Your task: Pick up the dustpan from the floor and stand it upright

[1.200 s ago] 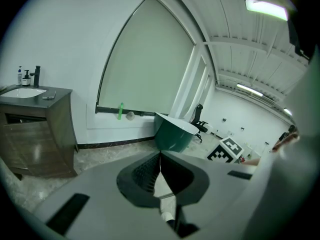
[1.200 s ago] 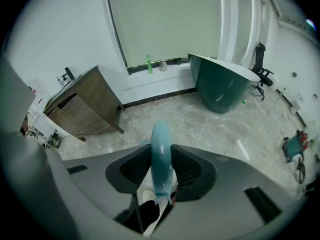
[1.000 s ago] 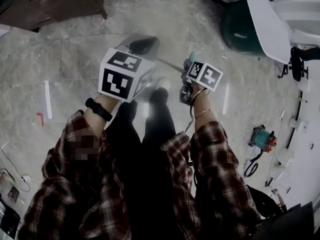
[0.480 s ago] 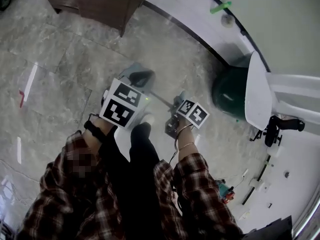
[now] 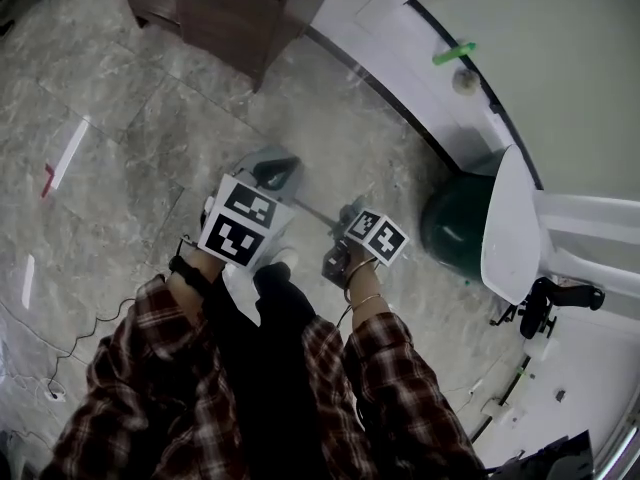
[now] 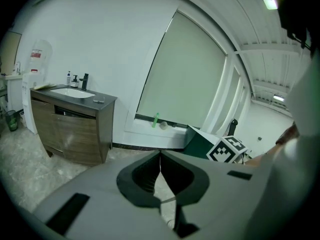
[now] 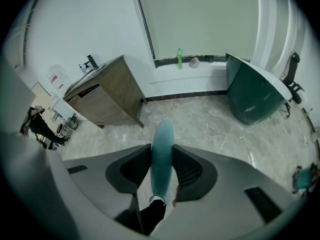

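Dustpan handle, teal, sits clamped in the right gripper over the floor by the person's feet. The left gripper is pinched closed, empty. Pickup looks done; standing it upright remains.

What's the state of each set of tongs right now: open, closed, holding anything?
Left tongs: closed, nothing between them.
Right tongs: closed on the teal handle.

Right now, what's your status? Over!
Left gripper shut. Right gripper shut on teal handle. Dustpan's pan not in view. Green bin stands off to the side.
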The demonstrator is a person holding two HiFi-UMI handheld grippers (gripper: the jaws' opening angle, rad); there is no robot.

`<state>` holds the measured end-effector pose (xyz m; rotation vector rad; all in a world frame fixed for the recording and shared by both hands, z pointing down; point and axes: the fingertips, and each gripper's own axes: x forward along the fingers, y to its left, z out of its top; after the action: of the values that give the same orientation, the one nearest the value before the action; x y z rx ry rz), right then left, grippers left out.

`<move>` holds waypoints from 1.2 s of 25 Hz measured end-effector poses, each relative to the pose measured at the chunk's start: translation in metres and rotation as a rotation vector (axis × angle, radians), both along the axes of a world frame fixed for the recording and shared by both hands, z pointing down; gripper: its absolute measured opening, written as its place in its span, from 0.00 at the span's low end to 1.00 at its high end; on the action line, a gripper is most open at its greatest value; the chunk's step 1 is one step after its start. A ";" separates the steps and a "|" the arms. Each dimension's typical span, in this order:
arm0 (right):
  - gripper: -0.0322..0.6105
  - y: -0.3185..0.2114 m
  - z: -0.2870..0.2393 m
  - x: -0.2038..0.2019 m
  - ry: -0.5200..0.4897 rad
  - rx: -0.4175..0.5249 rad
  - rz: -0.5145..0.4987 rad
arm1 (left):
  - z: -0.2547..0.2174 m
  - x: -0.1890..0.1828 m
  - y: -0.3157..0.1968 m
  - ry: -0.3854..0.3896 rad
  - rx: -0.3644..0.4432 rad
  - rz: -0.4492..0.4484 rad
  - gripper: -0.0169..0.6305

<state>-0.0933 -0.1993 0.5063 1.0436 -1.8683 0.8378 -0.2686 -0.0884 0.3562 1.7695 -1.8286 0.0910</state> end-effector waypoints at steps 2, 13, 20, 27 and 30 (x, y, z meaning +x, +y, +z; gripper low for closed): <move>0.26 -0.003 -0.001 0.003 -0.007 -0.011 -0.016 | -0.003 0.010 -0.006 0.003 -0.004 -0.013 0.05; 0.26 -0.009 -0.027 0.015 -0.067 0.011 -0.174 | -0.023 0.055 -0.027 -0.024 -0.018 0.008 0.05; 0.26 -0.002 -0.067 0.008 -0.231 0.033 -0.108 | -0.026 0.068 -0.019 -0.012 -0.008 0.060 0.05; 0.26 0.026 -0.136 -0.018 -0.456 0.070 -0.093 | -0.054 0.072 -0.003 -0.011 0.040 0.111 0.05; 0.26 0.045 -0.170 -0.035 -0.549 0.098 -0.118 | -0.068 0.072 0.006 -0.015 0.059 0.140 0.05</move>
<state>-0.1279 -0.1541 0.3363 0.7974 -2.4235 1.0442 -0.1971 -0.0819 0.2885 1.9414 -1.7324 0.1062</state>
